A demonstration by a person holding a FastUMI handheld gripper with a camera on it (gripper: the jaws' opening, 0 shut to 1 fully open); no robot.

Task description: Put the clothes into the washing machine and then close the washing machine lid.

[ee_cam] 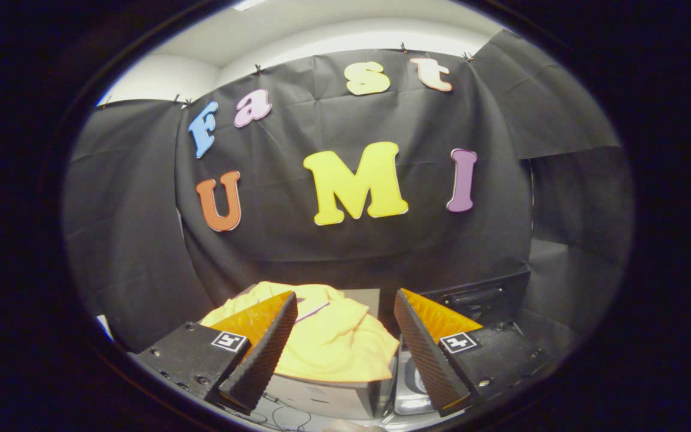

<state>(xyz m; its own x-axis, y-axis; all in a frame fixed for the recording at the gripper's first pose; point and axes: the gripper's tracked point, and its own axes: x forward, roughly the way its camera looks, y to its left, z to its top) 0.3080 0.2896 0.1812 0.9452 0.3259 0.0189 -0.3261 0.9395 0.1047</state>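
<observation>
A yellow garment (333,336) lies crumpled on top of a grey box (321,396), ahead of and between my fingers, with its left part hidden behind the left finger (261,354). My gripper (345,375) is open, held above and short of the cloth, with nothing between the fingers. Past the right finger (426,354) stands the washing machine (477,300), a dark unit; a grey curved part of it (411,384) shows low down beside the box. Whether its lid is up cannot be told.
Black cloth forms the booth wall (351,246) right behind the box and the machine. A pale floor or table surface with thin cables (285,417) shows below the box.
</observation>
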